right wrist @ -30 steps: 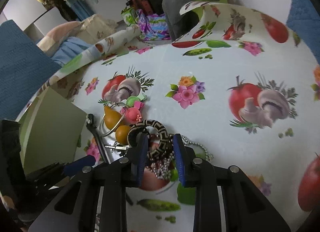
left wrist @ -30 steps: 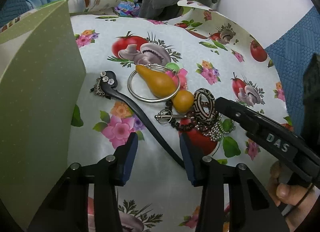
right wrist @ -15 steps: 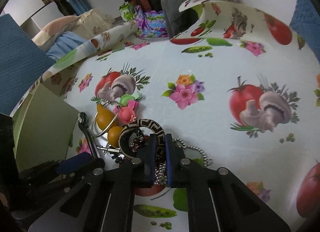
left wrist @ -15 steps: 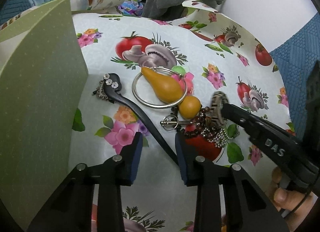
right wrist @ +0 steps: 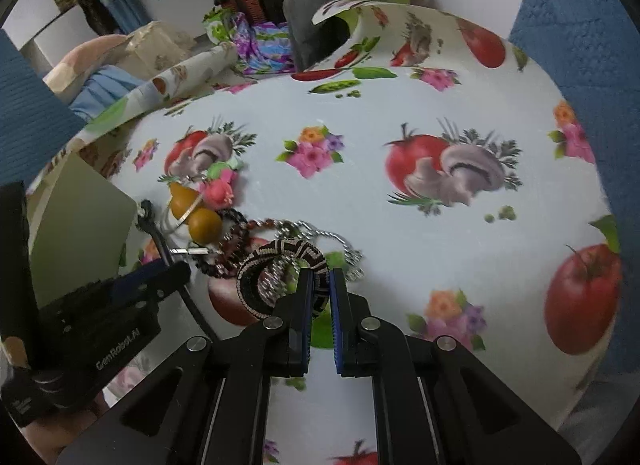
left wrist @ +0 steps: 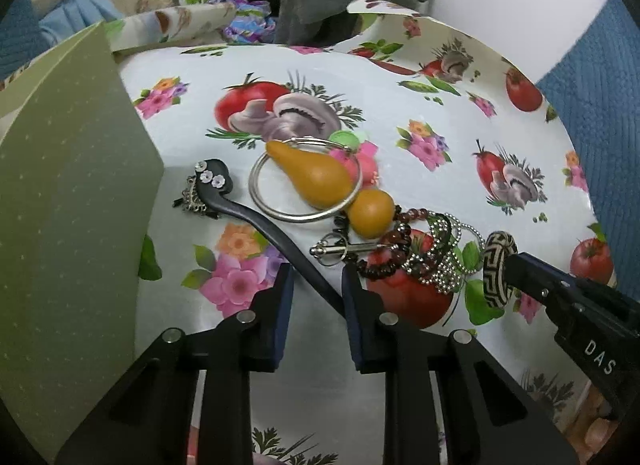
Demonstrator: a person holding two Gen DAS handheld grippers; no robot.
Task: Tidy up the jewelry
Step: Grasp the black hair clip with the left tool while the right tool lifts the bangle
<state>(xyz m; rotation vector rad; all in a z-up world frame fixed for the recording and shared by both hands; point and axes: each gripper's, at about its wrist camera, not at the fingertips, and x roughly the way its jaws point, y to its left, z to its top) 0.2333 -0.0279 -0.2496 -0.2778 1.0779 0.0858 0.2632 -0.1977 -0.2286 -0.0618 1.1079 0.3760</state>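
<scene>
The right gripper (right wrist: 319, 285) pinches the black-and-cream woven round bangle (right wrist: 276, 265); lift slowly, because silver bead chains (right wrist: 340, 245) cling. The left gripper (left wrist: 316, 293) is spread open.

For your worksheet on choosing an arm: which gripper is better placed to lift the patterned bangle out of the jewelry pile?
Right. The right gripper is shut on the black-and-cream patterned bangle; the left gripper is open, straddling the black hair stick.

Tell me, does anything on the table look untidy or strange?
Yes. The jewelry lies in a tangled heap: a dark bead bracelet and silver chain twisted together. The tablecloth's far edge curls upward.
</scene>
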